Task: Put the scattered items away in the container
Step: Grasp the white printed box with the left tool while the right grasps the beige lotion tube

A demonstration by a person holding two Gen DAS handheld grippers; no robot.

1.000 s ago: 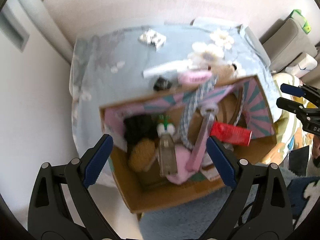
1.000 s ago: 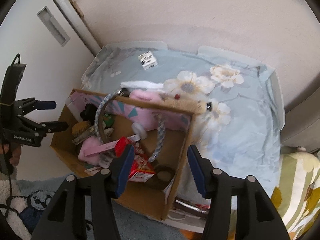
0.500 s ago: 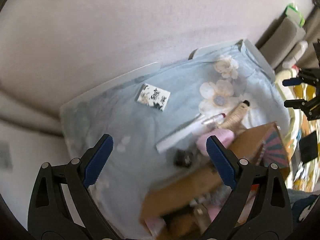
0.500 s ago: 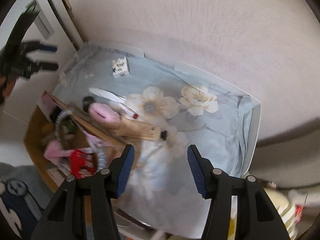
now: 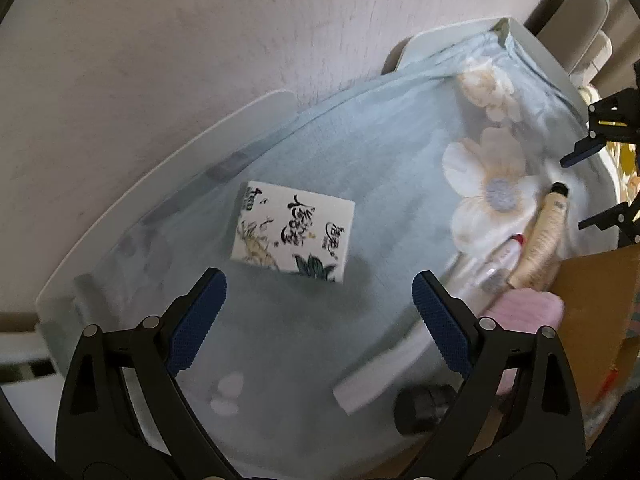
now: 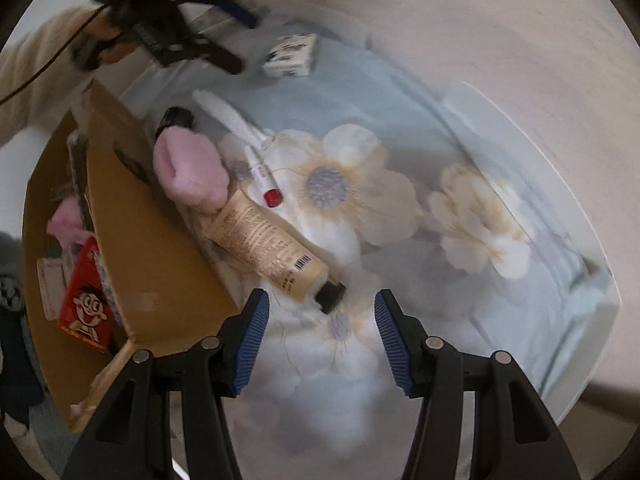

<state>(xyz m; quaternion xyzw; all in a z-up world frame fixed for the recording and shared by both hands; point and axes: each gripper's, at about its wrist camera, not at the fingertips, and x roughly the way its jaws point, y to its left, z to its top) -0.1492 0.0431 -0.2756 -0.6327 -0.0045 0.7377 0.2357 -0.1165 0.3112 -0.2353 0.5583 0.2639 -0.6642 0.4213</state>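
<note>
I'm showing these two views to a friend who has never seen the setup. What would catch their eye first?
Probably the big cream flowers printed on the pale blue cloth, then the beige tube with a black cap lying beside the open cardboard box. In the left view, the white printed packet lies alone on the cloth, just ahead of the left gripper, whose jaws are open and empty.

1. The tablecloth [image 6: 400, 128] is soft woven cloth, matt, pale blue with printed flowers.
2. The box [image 6: 160, 264] is plain brown cardboard, matt.
3. The tube [image 6: 264, 246] is smooth cream plastic with a black cap.
4. The pink item [image 6: 192, 168] looks fluffy, like plush cloth.
5. The small pack [image 5: 294, 232] has smooth printed wrapping, faintly glossy.
6. The gripper pads [image 6: 252, 336] are blue, ribbed and matt.
</note>
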